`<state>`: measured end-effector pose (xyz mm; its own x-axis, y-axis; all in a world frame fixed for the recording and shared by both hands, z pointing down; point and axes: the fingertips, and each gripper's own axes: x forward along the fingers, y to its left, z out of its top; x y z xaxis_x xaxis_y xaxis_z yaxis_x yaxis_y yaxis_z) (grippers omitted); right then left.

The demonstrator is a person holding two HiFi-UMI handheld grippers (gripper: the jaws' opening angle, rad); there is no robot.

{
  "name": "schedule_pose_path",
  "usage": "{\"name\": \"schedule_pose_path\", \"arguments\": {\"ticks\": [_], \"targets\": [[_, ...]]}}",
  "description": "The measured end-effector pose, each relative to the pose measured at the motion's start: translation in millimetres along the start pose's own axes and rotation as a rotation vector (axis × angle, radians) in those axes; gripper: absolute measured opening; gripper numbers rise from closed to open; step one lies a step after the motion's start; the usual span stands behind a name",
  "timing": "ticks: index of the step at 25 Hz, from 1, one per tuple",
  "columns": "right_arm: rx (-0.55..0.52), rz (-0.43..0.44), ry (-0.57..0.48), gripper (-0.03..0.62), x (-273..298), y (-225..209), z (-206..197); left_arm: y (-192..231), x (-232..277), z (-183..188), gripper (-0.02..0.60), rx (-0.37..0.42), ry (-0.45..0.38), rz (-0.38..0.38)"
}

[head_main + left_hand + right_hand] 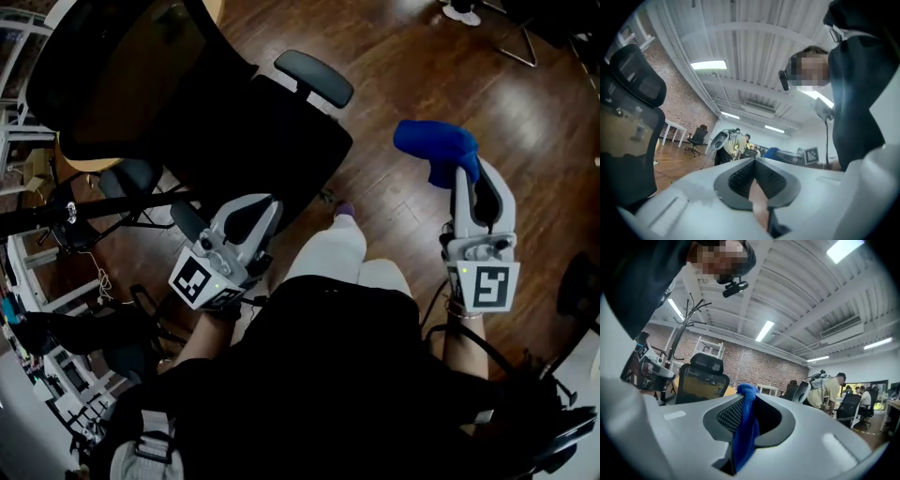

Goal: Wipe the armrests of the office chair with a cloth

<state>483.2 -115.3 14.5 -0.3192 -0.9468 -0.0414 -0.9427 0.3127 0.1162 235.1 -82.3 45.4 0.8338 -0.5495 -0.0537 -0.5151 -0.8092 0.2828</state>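
Observation:
The black office chair point(216, 103) stands at the upper left of the head view, with one padded armrest point(314, 77) on its right side and another point(131, 176) on its left. My left gripper point(270, 208) is shut with nothing between its jaws, held just in front of the seat; in its own view the left gripper point(753, 161) shows its jaws meeting, with the chair back point(628, 93) at the left. My right gripper point(469, 178) is off to the right of the chair, shut on a blue cloth point(436, 148). The cloth point(745, 427) hangs bunched between the pads point(729, 416).
A dark wooden floor point(403, 84) surrounds the chair. Shelving and cables point(37, 281) crowd the left edge. My own white trouser leg point(328, 253) is between the grippers. People point(829, 390) and other office chairs point(696, 138) are far off across the room.

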Motion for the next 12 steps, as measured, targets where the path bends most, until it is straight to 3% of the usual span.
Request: {"name": "schedule_pose_path", "arguments": {"ticks": [2, 5, 9, 12], "targets": [[0.006, 0.080, 0.018, 0.054, 36.2, -17.7, 1.2, 18.5, 35.9, 34.0, 0.006, 0.008, -0.093, 0.036], [-0.051, 0.268, 0.045, 0.054, 95.3, -38.6, 6.0, 36.9, 82.2, 69.7, 0.006, 0.064, -0.187, 0.140], [-0.052, 0.509, 0.061, 0.054, 166.9, -52.5, -17.9, 71.0, 112.8, 71.4, 0.006, 0.210, -0.103, 0.287], [-0.075, 0.725, 0.111, 0.054, 228.0, -49.1, -54.2, 82.3, 120.8, 70.3, 0.006, 0.281, -0.117, 0.493]]}}
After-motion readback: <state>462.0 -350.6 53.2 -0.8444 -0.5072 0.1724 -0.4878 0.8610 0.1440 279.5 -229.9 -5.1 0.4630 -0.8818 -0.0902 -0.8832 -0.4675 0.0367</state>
